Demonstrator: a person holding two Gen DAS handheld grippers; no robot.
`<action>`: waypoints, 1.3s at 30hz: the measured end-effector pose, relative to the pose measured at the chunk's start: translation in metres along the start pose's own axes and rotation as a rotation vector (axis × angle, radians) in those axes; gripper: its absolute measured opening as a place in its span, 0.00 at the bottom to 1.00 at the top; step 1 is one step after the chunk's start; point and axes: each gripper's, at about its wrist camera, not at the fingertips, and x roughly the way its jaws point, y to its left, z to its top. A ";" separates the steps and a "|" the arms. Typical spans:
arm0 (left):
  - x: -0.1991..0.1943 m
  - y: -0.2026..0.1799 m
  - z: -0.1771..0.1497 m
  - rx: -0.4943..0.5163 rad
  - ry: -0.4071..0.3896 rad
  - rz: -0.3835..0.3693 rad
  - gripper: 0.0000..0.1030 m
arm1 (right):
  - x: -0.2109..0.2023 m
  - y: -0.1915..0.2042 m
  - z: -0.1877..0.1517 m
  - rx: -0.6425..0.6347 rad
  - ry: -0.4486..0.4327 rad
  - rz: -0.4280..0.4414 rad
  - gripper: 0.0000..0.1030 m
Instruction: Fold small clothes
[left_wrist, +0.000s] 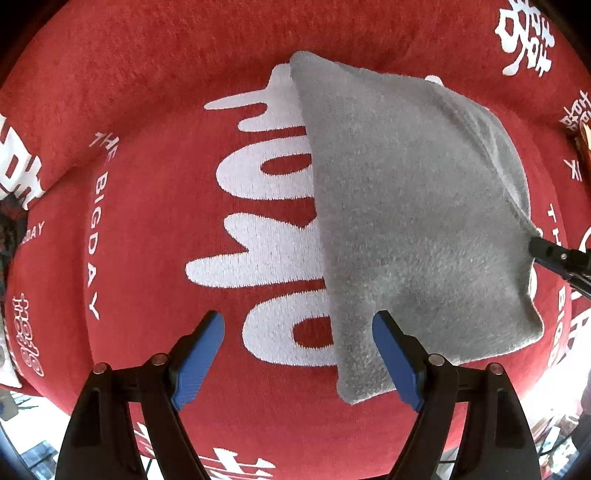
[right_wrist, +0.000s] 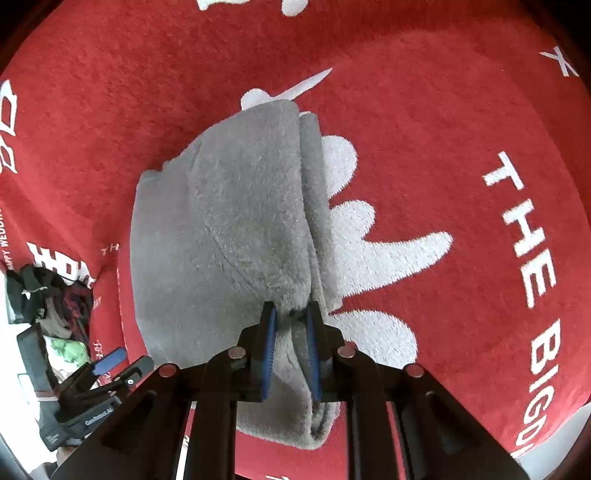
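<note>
**Right gripper has the grey cloth's edge; left hangs open**

My right gripper (right_wrist: 290, 347) is pinched on a bunched edge of the grey fleece garment (right_wrist: 236, 221), at the bottom centre of its view. From there the cloth's long axis runs away toward the upper middle of the frame, over the red blanket (right_wrist: 461, 129). My left gripper (left_wrist: 297, 354) stands wide and empty; the garment fills the right half of its view, its near edge just at the right finger. I judge the left nearer the free corner.

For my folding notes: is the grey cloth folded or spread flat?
Folded: the grey cloth shows doubled layers along its right edge, pinched by the right gripper.
</note>
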 end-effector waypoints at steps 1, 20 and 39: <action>-0.001 0.000 -0.001 0.002 -0.001 0.000 0.81 | 0.001 0.001 0.000 0.002 -0.002 -0.003 0.19; -0.004 0.020 -0.029 -0.005 -0.009 -0.042 0.81 | -0.025 0.018 -0.046 0.004 -0.011 -0.081 0.32; -0.018 0.031 -0.036 0.019 -0.046 -0.071 1.00 | -0.027 0.055 -0.078 -0.061 -0.025 -0.086 0.74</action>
